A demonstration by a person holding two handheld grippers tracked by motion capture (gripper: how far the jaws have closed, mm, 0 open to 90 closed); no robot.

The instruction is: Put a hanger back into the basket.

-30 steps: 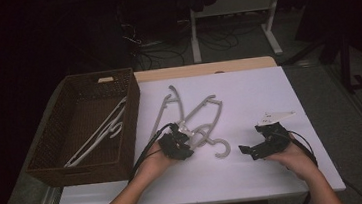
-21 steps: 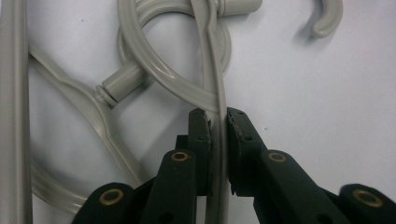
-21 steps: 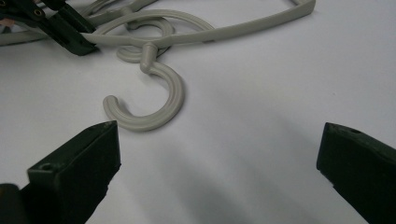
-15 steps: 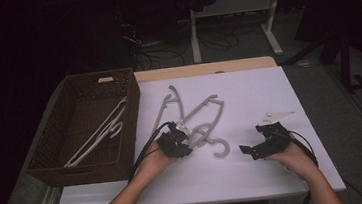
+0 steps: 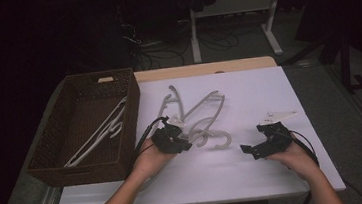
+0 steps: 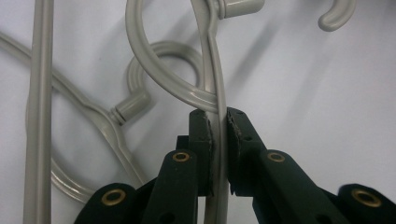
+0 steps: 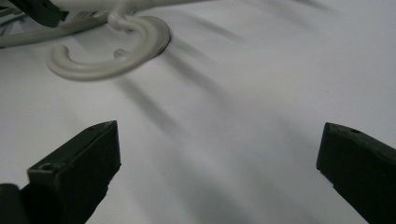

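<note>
- The left gripper (image 6: pixel 218 135) has its two black jaws closed on a thin grey bar of a hanger (image 6: pixel 215 70); the bar runs straight up between the pads and out past their tips.
- The hanger is pale grey plastic, with a round curled hook crossing just above the jaw tips and a short collar where hook meets body.
- In the high view the left gripper (image 5: pixel 180 143) sits at the near edge of a loose pile of hangers (image 5: pixel 198 115) on the white table (image 5: pixel 256 170), the pile fanning away from it.
- A second hook (image 6: pixel 144 79) loops beside the gripped bar, overlapping it; a long straight bar (image 6: pixel 39 112) lies to the left.
- The right gripper (image 7: pixel 217 163) is wide open, jaws well apart over bare table, holding nothing; a curled hook (image 7: pixel 107 56) lies ahead of it, apart from the jaws.
- In the high view the right gripper (image 5: pixel 258 147) is well to the right of the pile.
- A brown wicker basket (image 5: pixel 129 112) stands at the table's left, with white hangers (image 5: pixel 97 135) lying in it.
</note>
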